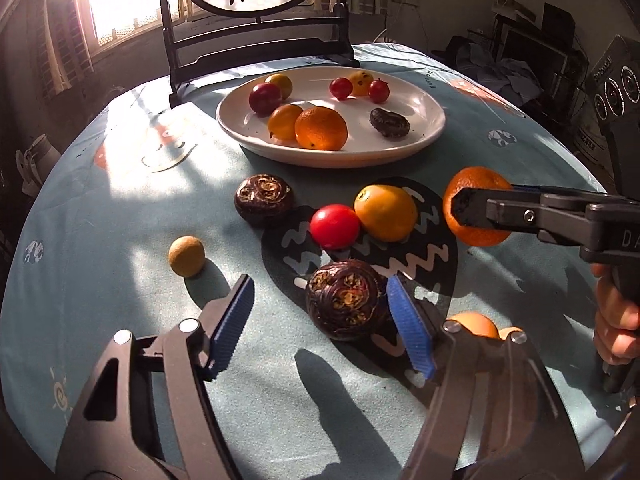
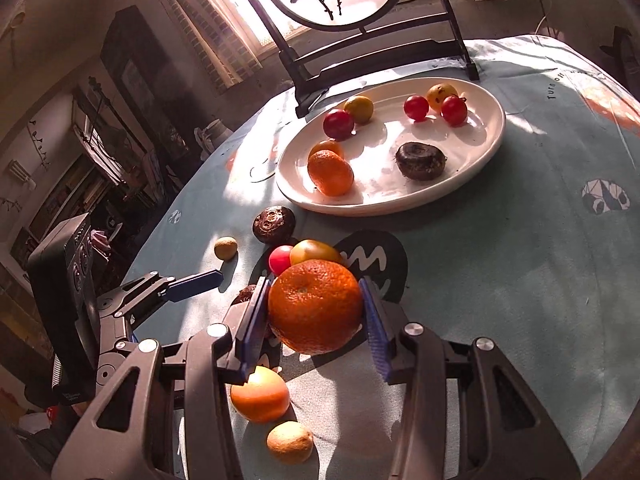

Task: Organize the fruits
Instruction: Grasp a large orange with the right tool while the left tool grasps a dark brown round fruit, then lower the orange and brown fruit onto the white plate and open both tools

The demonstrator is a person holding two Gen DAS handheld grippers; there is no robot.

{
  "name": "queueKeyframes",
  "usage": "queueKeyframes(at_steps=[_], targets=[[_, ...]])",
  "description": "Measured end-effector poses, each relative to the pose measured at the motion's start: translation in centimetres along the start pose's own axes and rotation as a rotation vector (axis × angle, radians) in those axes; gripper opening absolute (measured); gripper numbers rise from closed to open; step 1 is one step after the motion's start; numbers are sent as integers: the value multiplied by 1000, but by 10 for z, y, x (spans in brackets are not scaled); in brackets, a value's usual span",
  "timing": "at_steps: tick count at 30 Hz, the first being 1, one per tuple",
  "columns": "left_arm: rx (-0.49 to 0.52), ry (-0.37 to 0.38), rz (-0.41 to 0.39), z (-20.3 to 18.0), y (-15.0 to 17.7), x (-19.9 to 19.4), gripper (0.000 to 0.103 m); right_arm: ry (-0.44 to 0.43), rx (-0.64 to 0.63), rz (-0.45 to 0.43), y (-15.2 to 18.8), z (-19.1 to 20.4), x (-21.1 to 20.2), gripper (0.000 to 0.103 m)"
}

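Observation:
My right gripper [image 2: 316, 312] is shut on a big orange mandarin [image 2: 314, 306] and holds it above the table; it also shows in the left wrist view [image 1: 476, 212]. My left gripper [image 1: 320, 320] is open, low over the cloth, with a dark water chestnut [image 1: 344, 300] just inside its right finger. A white plate [image 1: 424, 128] at the back holds several fruits: an orange [image 1: 320, 128], small tomatoes and a dark chestnut [image 1: 390, 122]. Loose on the cloth lie a red tomato [image 1: 334, 226], a yellow tomato [image 1: 386, 212], another chestnut [image 1: 264, 198] and a tan ball-shaped fruit [image 1: 186, 256].
A dark wooden stand with a round painted screen [image 1: 256, 20] stands behind the plate. Two more orange fruits [image 2: 260, 394] [image 2: 290, 442] lie under my right gripper. The round table [image 1: 120, 184] drops off at the left and right edges.

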State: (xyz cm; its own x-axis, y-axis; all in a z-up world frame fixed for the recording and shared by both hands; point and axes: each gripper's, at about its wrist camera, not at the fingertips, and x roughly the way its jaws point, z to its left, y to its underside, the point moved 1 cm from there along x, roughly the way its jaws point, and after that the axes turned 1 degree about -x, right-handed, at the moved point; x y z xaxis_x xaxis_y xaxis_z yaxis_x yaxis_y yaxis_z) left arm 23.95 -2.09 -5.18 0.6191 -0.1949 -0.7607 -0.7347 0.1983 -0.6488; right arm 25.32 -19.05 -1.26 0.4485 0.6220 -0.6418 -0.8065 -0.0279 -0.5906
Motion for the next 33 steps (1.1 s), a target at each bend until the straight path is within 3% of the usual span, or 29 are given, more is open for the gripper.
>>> queueKeyframes(at_steps=[2,7,22,29,33], targets=[[8,22,16,-4,1,4,68,2,1,2,0,0,0,45],[30,22,39,-13,2,12,50,6,2,2,0,-1,0,45],[8,34,41,-11,1,11,49,9,-11,12,1,1,1,45],[-36,65,-14,-3,-5,-7,49,-3,-64,27,4,11,6,45],[-105,103,-65,11,-31,-15,49,10,-55,-41,-8,9,1,45]])
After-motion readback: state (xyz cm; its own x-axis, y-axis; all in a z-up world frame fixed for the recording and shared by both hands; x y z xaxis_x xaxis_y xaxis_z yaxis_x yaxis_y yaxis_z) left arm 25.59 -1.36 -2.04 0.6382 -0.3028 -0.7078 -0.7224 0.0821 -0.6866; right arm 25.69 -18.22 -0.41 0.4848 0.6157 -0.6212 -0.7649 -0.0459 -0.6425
